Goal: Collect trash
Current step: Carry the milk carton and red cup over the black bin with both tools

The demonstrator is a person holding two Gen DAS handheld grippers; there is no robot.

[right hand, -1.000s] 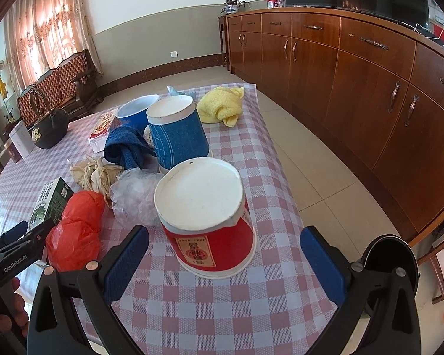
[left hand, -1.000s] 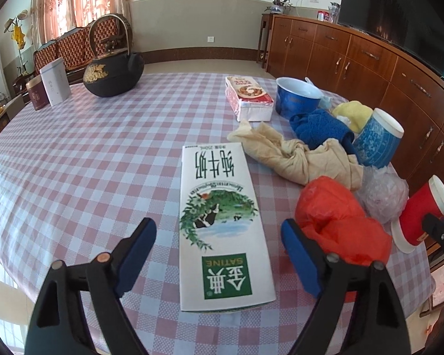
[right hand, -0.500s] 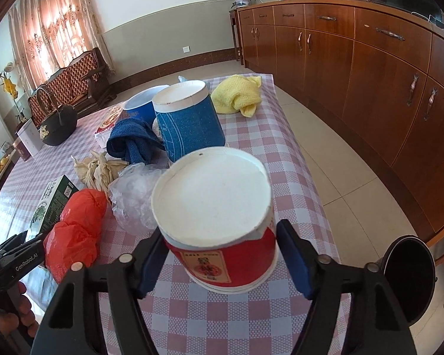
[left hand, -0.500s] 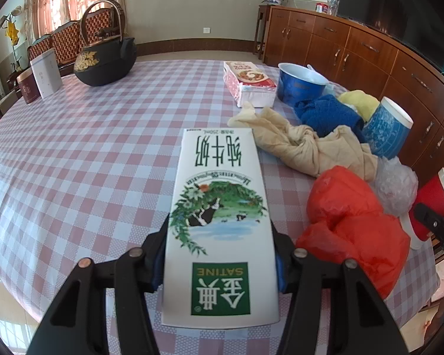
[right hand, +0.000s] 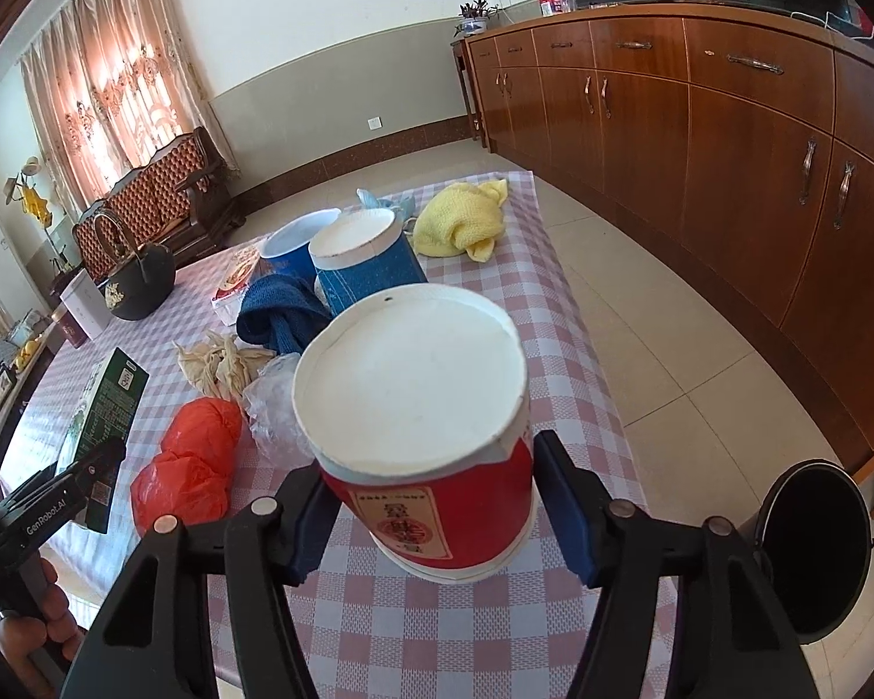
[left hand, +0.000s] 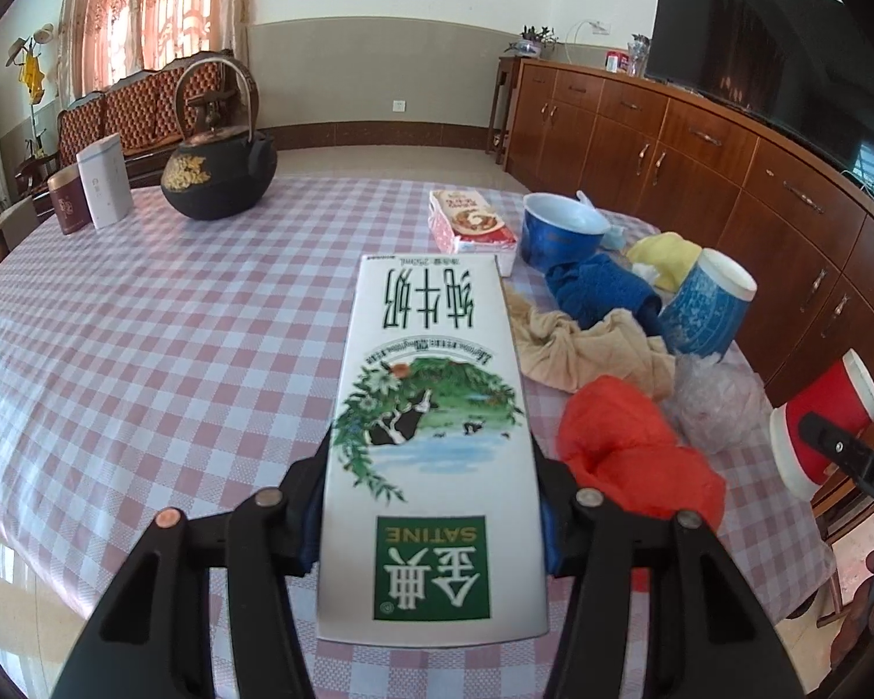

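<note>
A second ago both my grippers stood wide around their targets; since then each has clamped down and lifted its catch a little. My left gripper (left hand: 431, 515) now pinches the milk carton (left hand: 431, 408) by its near end, pads pressed to both long sides, the carton raised off the checked tablecloth (left hand: 163, 349) and pointing away from me. The jaws of my right gripper (right hand: 431, 515) are closing on the red paper cup (right hand: 431, 431), which sits upside down between them, its white base facing me and the blue pads against its red wall, tilted above the table's near corner.

Just beyond the carton, to its right, lies a crumpled orange plastic bag (left hand: 635, 454), with a clear plastic bag (left hand: 716, 402) beside it and a beige cloth (left hand: 588, 343) behind. Further on stands an overturned blue paper cup (left hand: 705, 309), a dark blue towel (left hand: 600, 288) touching it, a yellow cloth (left hand: 670, 256) and a blue bowl (left hand: 559, 230). A small food packet (left hand: 472, 224) rests next to the bowl. At the far left of the table are a black iron kettle (left hand: 218, 175) and two tins (left hand: 90, 198).

On the floor to my right, beside the table's corner, stands a black waste bin (right hand: 810, 547), its mouth open, in front of the long wooden cabinet (right hand: 728, 128).
</note>
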